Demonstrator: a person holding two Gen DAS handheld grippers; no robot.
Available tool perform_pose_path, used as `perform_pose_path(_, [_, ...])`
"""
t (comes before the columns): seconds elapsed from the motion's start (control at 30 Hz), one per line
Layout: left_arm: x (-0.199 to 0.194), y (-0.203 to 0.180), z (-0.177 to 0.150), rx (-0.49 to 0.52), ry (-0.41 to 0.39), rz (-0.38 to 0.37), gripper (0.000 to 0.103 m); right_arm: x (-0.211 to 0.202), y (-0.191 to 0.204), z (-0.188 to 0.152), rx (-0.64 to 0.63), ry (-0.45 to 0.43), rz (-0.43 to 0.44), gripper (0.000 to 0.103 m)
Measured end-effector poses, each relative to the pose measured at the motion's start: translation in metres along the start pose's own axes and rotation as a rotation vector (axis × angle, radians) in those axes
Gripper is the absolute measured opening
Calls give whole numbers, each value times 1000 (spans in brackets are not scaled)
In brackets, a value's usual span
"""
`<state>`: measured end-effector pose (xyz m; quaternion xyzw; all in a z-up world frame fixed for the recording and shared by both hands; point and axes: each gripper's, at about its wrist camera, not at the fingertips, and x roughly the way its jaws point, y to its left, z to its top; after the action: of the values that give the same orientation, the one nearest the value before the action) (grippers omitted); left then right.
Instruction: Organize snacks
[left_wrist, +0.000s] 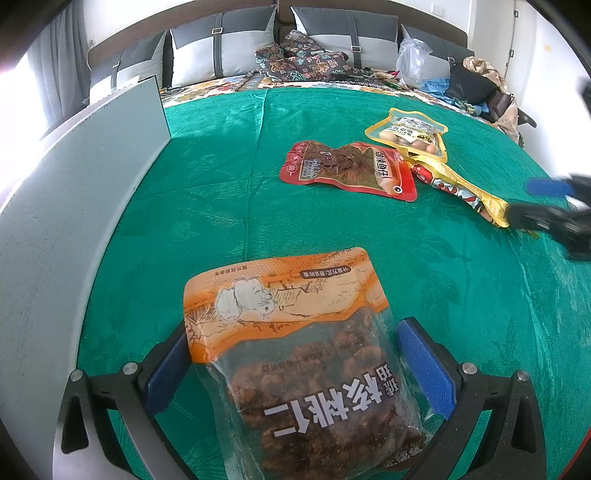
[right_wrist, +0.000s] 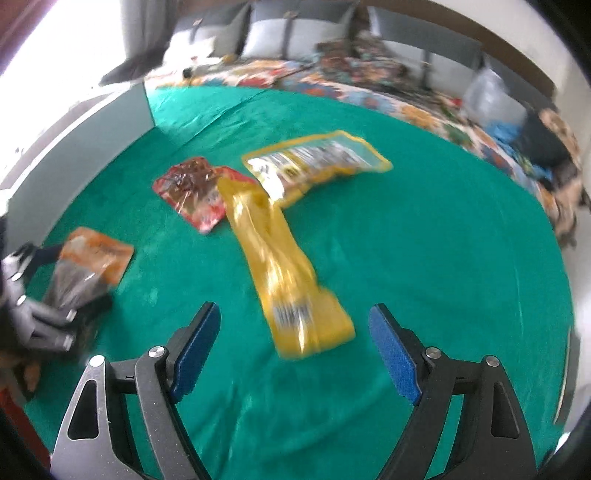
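An orange-topped clear bag of walnuts (left_wrist: 303, 354) lies on the green cloth between the fingers of my left gripper (left_wrist: 291, 354). The jaws stand wide on either side of it, and whether the pads touch it I cannot tell. It also shows in the right wrist view (right_wrist: 88, 269). A red fish snack pack (left_wrist: 351, 168) (right_wrist: 195, 192), a long yellow sausage pack (left_wrist: 461, 188) (right_wrist: 284, 273) and a yellow-edged pouch (left_wrist: 410, 133) (right_wrist: 317, 162) lie further out. My right gripper (right_wrist: 295, 343) is open and empty, just short of the sausage pack's near end.
A grey box wall (left_wrist: 85, 166) stands along the left of the green cloth (left_wrist: 221, 184). Behind the cloth are patterned bedding, cushions (left_wrist: 221, 48), a plastic bag (left_wrist: 413, 59) and dark clothes. The right wrist view is blurred by motion.
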<state>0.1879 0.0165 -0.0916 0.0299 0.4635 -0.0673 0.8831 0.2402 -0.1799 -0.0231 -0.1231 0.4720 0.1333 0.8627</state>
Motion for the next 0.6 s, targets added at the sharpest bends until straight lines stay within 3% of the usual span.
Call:
perform_pose_path(0.23, [0,1,0,0,0,0,103,52,20,29,-72,139,-60,83])
perform_pose_path(0.33, [0,1,0,0,0,0,103,53,21,30,-30,147,-19,81])
perform_pose_path(0.43, [0,1,0,0,-1,0,103,46,19,24,1,147,-4,67])
perform_pose_path(0.47, [0,1,0,0,-1,0,103,45,18,24,7,146,-15,50])
perform_pose_path(0.5, [0,0,0,0,-1,0,103,42,16,23,19,146,-35,43])
perform_pose_path(0.6, [1,1,0,0,-1,0,103,33,11,18,44,158,-15,38])
